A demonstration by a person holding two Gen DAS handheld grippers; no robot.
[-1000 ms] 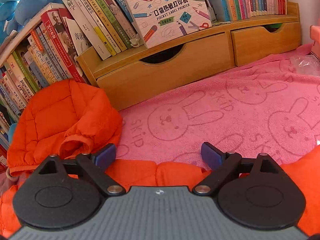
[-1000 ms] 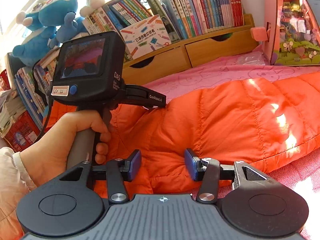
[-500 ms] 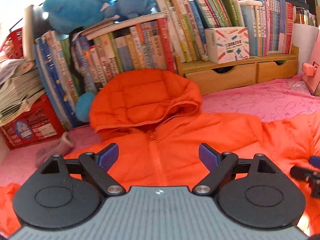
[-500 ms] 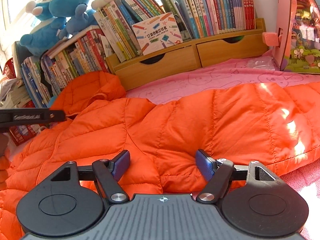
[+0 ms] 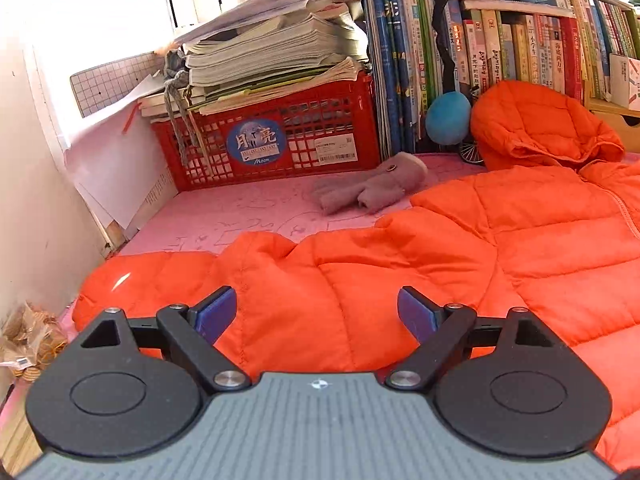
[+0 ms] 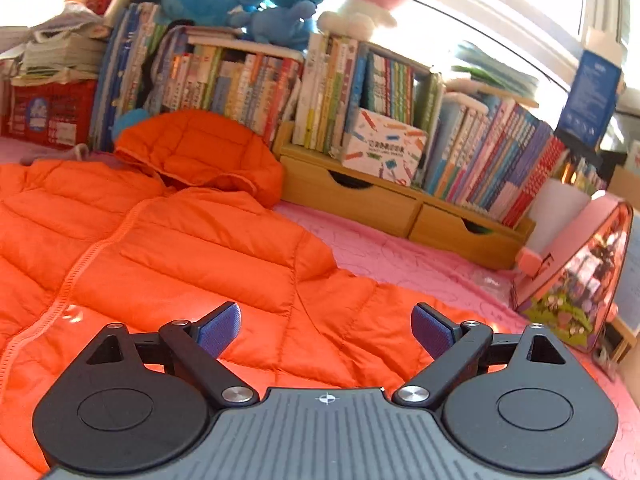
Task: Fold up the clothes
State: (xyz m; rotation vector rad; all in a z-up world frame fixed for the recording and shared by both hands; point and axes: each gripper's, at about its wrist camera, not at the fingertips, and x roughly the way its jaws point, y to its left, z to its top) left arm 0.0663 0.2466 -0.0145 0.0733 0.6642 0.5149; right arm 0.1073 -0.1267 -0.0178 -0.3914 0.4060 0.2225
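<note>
orange jacket (image 5: 400, 264) spread beneath both tongs, neither gripping

our left gripper (image 5: 316, 314) and right gripper (image 6: 326, 330) look alike: ribbed grey bodies with a small crosshair mark, black round-lobed housings, black linkage arms on silver screws, and blue textured pads (image 6: 220, 330).

Beyond the left tongs, the red crate (image 5: 280, 148) carries a round blue sticker (image 5: 256, 143) reading "月亮" and "Moon". A white barcode label (image 5: 335, 151) beside it is too small to read.
</note>
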